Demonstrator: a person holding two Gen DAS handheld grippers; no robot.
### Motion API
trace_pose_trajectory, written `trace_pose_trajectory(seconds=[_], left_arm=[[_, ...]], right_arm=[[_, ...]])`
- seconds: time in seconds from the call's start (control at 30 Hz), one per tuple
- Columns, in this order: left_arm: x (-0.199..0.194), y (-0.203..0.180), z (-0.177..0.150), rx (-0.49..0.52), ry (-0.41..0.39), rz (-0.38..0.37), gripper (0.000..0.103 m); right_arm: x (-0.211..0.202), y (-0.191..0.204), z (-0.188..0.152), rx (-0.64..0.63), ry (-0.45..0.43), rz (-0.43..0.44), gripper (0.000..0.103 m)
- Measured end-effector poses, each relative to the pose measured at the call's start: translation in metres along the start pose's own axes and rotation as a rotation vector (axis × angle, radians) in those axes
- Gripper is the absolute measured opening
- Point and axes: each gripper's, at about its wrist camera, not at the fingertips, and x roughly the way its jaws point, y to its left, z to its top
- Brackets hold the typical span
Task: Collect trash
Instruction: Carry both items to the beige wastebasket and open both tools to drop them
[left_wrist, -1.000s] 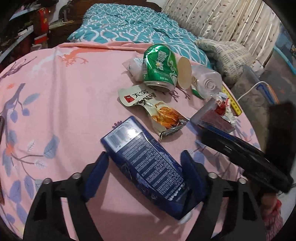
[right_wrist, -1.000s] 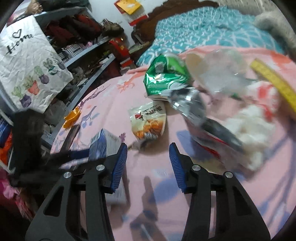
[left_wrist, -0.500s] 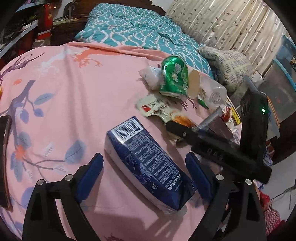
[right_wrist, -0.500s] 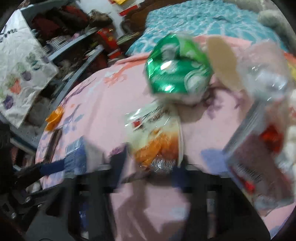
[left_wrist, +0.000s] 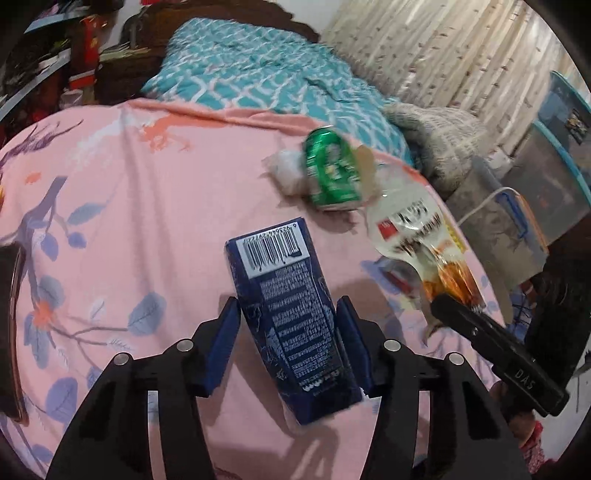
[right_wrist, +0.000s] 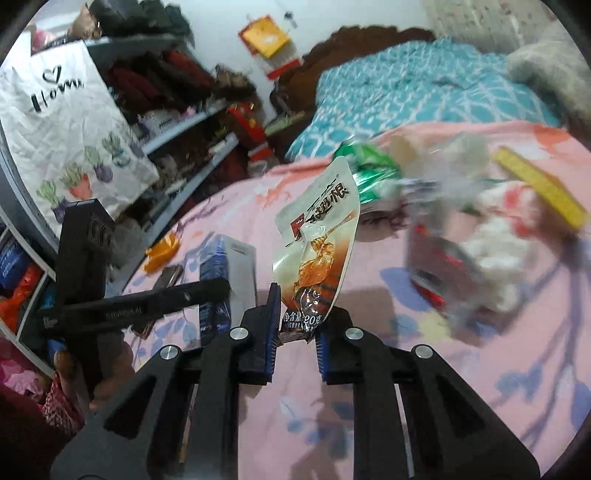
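Item: dark blue rectangular drink carton (left_wrist: 284, 314), clamped in my left gripper (left_wrist: 286, 347) above the pink floral cloth (left_wrist: 147, 206); contents unseen. Item: white-and-orange foil snack pouch (right_wrist: 316, 251), pinched upright by my right gripper (right_wrist: 295, 328). Green crushed can (left_wrist: 332, 170) lies beyond.

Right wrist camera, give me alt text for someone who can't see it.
The right gripper pinches the bottom edge of a snack wrapper, holding it upright above a pink floral tablecloth. Behind it lie a crushed green can and blurred litter; the left gripper holds a blue carton.
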Motion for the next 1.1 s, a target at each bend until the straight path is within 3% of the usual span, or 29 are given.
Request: trace_pose_trajectory(seconds=[0.27, 0.57, 0.67, 0.87, 1.07, 1.1], left_arm=[[0.018, -0.103, 0.026, 0.217, 0.025, -0.119, 0.048], [0.078, -0.286, 0.051, 0.502, 0.082, -0.279, 0.047], [0.108, -0.362, 0.054, 0.594, 0.106, -0.351, 0.047], [0.180, -0.482, 0.049, 0.717, 0.175, -0.404, 0.047], [0.251, -0.552, 0.034, 0.763, 0.240, -0.377, 0.048], [0.261, -0.558, 0.030, 0.766, 0.251, -0.371, 0.060]], right_arm=[[-0.099, -0.068, -0.019, 0.155, -0.239, -0.127, 0.020], [-0.206, -0.171, -0.050, 0.339, -0.447, -0.366, 0.020], [-0.232, -0.205, -0.057, 0.394, -0.481, -0.449, 0.020], [-0.273, -0.281, -0.072, 0.560, -0.510, -0.555, 0.020], [-0.283, -0.326, -0.073, 0.679, -0.502, -0.607, 0.023], [-0.282, -0.325, -0.074, 0.688, -0.494, -0.613, 0.025]])
